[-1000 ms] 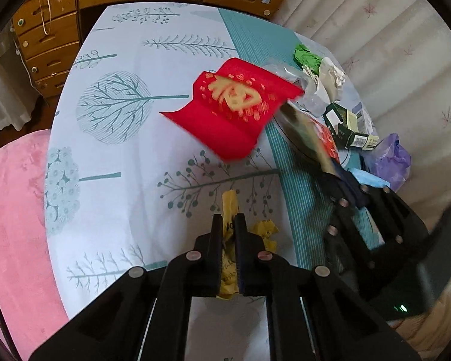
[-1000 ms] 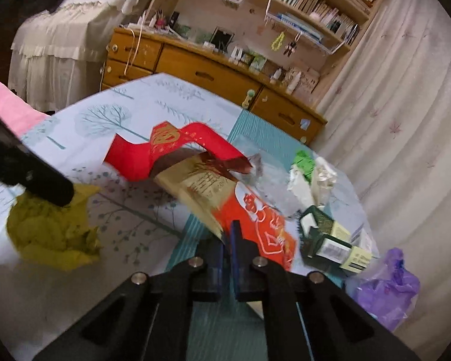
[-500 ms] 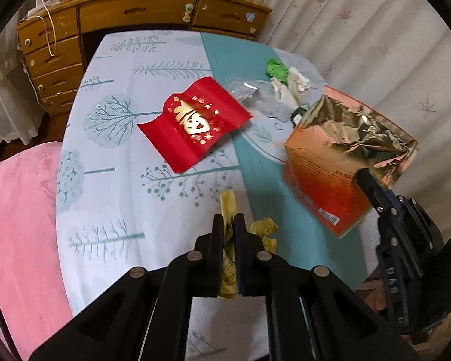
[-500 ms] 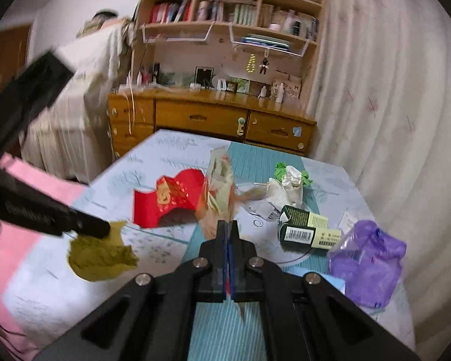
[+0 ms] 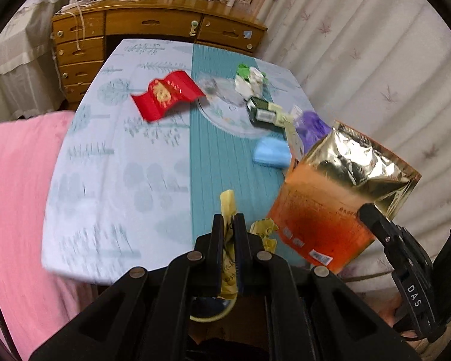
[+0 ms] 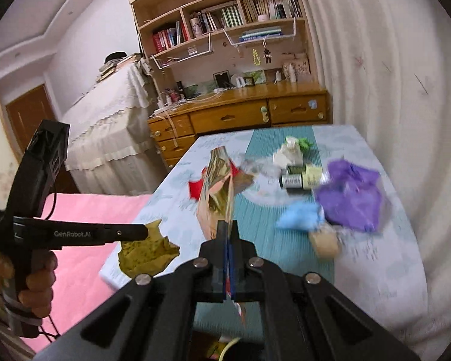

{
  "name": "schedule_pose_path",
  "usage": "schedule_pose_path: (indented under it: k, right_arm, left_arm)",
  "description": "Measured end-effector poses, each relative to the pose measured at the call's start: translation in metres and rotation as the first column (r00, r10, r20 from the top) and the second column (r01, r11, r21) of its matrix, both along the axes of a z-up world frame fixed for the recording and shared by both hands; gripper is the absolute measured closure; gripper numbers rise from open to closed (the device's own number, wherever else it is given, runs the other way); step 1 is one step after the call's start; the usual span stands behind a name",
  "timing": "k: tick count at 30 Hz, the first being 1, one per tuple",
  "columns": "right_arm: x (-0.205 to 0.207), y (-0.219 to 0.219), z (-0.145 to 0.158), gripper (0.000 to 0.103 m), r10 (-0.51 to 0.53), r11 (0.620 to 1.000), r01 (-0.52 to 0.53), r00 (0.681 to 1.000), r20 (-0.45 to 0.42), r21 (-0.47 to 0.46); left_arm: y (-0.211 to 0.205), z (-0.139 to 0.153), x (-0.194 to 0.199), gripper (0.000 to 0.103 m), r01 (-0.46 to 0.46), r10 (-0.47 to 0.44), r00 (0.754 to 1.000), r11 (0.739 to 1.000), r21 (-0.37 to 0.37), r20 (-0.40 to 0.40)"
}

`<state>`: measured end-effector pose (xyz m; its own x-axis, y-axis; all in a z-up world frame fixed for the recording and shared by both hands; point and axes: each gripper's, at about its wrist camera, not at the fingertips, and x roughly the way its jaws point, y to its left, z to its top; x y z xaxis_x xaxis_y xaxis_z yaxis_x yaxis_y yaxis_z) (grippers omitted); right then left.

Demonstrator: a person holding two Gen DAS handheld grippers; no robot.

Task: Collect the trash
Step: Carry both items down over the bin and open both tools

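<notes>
Left tool (image 5: 228, 221): pressed together on a crumpled yellow wrapper (image 5: 227, 210), held clear of the worktop (image 5: 111, 186). A second earlier the same wrapper hung low over the tree-print cloth; now the worktop's near edge shows beneath it.

Right tool (image 6: 228, 231): pinching an orange-and-gold foil pouch (image 6: 218, 192) by its lower edge. Earlier the pouch lay among the litter; now it is aloft, at 3 o'clock of the left tool in the left wrist view.

Left on the worktop:
- red paper with gold print (image 5: 168, 97), at 11 o'clock of the left tool;
- green-and-white crumple (image 5: 249, 79), at 12 o'clock;
- dark green carton (image 5: 264, 114), beside it;
- blue piece (image 5: 270, 153) and purple bag (image 5: 311, 128), at 1 o'clock.

Both views look from farther back and higher than before, with more of the wooden dresser (image 5: 153, 25) in sight.
</notes>
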<state>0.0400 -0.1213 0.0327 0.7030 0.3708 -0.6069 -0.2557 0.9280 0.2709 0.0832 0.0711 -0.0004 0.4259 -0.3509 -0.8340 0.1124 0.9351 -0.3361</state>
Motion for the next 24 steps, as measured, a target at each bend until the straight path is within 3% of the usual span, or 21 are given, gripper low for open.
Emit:
schedule_pose_path:
  k: [8, 13, 20, 24]
  right_arm:
    - [-0.070, -0.035, -0.017, 0.103, 0.059, 0.998, -0.059, 0.993, -0.102, -0.002]
    - [-0.095, -0.045, -0.048, 0.103, 0.063, 0.998, -0.057, 0.979, -0.193, 0.040]
    - [-0.116, -0.041, -0.124, 0.103, 0.058, 0.995, -0.027, 0.936, -0.347, 0.095]
    - [-0.120, -0.029, -0.202, 0.103, 0.044, 0.994, 0.002, 0.910, -0.412, 0.111]
  left_arm:
    - [-0.035, -0.013, -0.080, 0.099, -0.028, 0.028, 0.997, 1.000, 0.012, -0.066]
    - [-0.051, -0.032, -0.103, 0.099, -0.004, 0.010, 0.993, 0.999, 0.047, -0.119]
    - [-0.058, -0.109, -0.116, 0.099, 0.017, 0.001, 0.970, 0.997, 0.074, -0.241]
    - [-0.058, -0.172, -0.120, 0.099, 0.044, -0.017, 0.966, 0.994, 0.101, -0.257]
